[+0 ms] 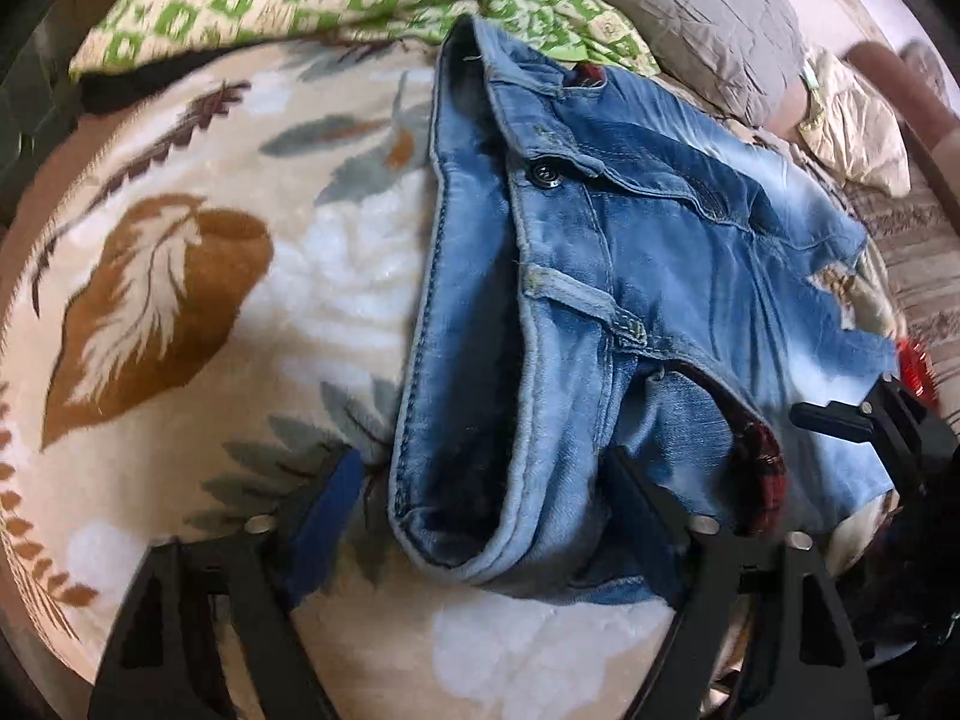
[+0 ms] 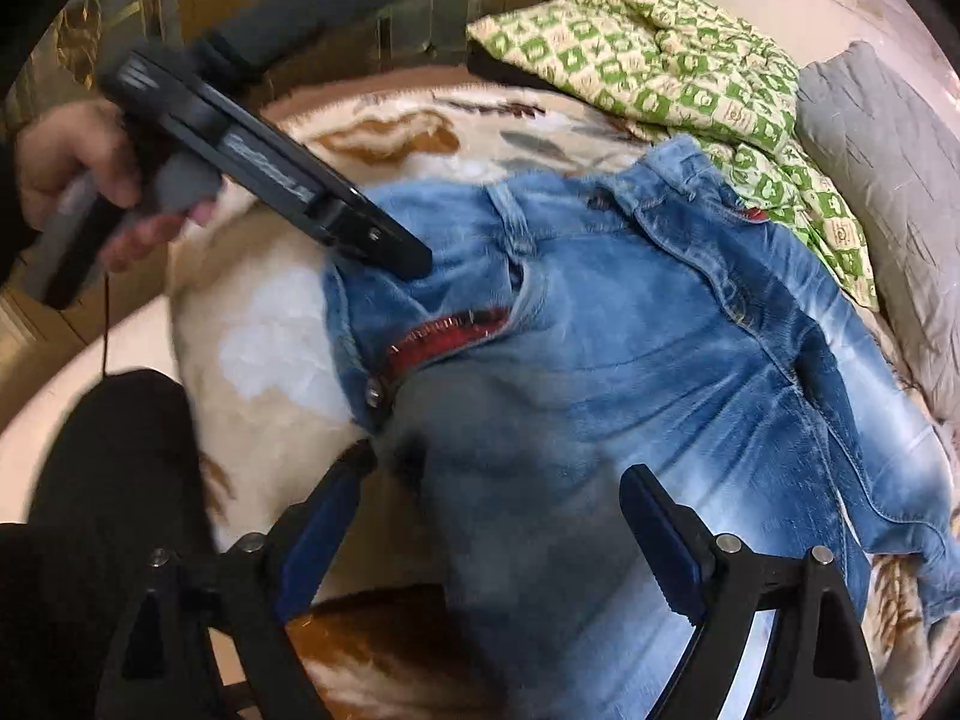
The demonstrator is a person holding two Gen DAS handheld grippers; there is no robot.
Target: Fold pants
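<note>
Feather-print blanket (image 1: 180, 300) covers the bed, and the jeans (image 1: 660, 276) lie folded on it beside a green quilt (image 2: 660, 60). Left gripper (image 1: 486, 480) straddles the waistband, jaws apart and not pinching. Right gripper (image 2: 498, 498) hovers wide over the denim, gripping nothing.

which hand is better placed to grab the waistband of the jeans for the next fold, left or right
Left, probably. The left gripper has its open fingers on either side of the waistband of the jeans. The right gripper hangs open over plain denim below the waistband.
</note>
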